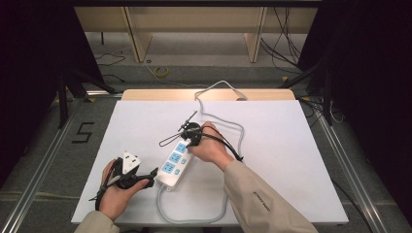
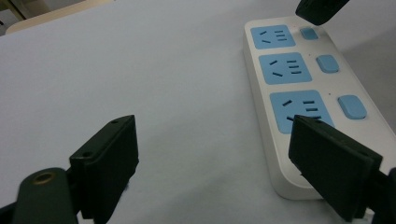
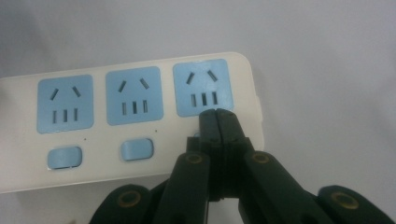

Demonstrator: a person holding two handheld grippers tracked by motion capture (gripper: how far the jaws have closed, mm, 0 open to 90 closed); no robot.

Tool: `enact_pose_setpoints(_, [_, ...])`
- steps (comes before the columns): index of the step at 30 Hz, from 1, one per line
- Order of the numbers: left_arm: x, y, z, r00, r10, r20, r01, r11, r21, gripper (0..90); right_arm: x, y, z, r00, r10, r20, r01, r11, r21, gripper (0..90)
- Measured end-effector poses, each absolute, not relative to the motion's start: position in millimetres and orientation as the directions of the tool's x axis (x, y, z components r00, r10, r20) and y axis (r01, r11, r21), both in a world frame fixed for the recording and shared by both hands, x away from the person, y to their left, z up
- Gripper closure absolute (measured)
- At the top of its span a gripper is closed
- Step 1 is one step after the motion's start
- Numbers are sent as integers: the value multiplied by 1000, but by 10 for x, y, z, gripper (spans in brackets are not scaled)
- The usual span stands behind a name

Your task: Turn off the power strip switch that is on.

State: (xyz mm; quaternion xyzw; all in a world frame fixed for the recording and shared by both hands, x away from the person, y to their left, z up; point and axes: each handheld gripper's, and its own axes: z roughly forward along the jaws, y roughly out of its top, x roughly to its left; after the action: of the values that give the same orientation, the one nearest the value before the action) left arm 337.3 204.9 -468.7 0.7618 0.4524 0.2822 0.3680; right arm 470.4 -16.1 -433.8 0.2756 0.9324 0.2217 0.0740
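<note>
Right gripper point(image 3: 218, 116): jaws pressed together, nothing between, tip down on power strip point(image 3: 140, 121) at end switch beside far socket. Strip: rigid plastic, light, smooth, likely slides on tabletop point(image 1: 272, 145); press straight down. Left gripper point(image 2: 215, 158): jaws spread, empty, strip's near end just right of it, could brace there.
</note>
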Motion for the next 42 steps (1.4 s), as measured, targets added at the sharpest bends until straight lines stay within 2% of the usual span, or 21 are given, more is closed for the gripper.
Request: enact_pose_setpoints(42, [3369, 2035, -4685, 436, 894, 105, 477, -329, 815, 156, 4721, -91, -4390, -828, 561, -20, 505, 759, 411, 900])
